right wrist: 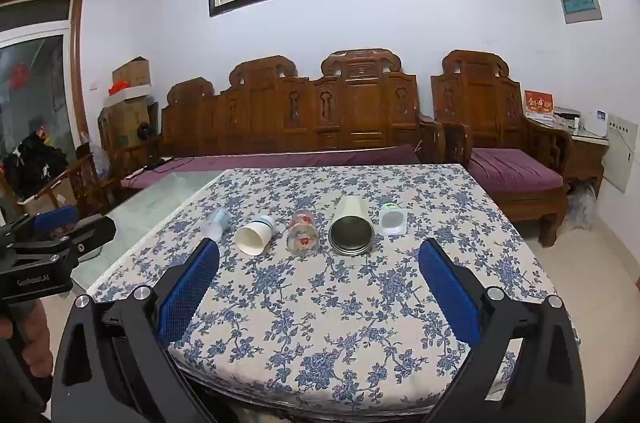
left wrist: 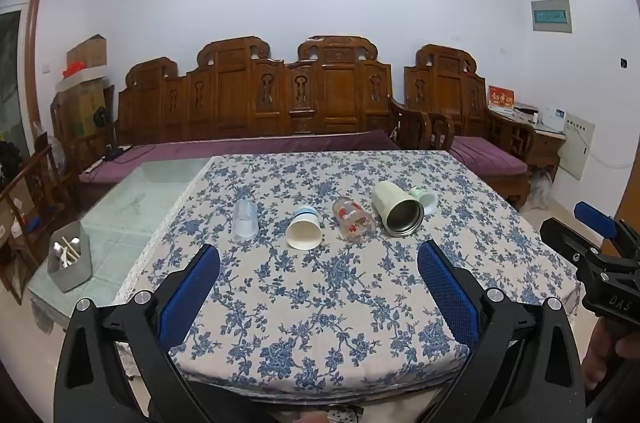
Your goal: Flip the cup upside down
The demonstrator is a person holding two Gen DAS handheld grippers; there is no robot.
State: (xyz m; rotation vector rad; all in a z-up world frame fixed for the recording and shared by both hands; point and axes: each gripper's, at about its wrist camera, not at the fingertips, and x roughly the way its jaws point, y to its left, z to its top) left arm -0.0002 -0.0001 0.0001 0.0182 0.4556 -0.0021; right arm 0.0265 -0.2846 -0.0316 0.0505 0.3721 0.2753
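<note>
Several cups lie on their sides in a row on the floral tablecloth point(left wrist: 320, 303): a clear plastic cup point(left wrist: 245, 219), a white paper cup point(left wrist: 304, 228), a glass with red print point(left wrist: 352, 221), a cream steel tumbler point(left wrist: 397, 209) and a small clear cup point(left wrist: 425, 201). The right wrist view shows the same row: clear cup point(right wrist: 216, 223), paper cup point(right wrist: 256, 233), printed glass point(right wrist: 303, 233), tumbler point(right wrist: 352, 228), small cup point(right wrist: 393, 220). My left gripper point(left wrist: 319, 265) is open and empty, short of the row. My right gripper point(right wrist: 319, 263) is open and empty too.
A grey holder with chopsticks point(left wrist: 70, 261) stands on the bare glass table part point(left wrist: 132, 207) at left. A carved wooden sofa point(left wrist: 256, 95) runs behind the table. The right gripper shows at the left view's right edge point(left wrist: 600, 243).
</note>
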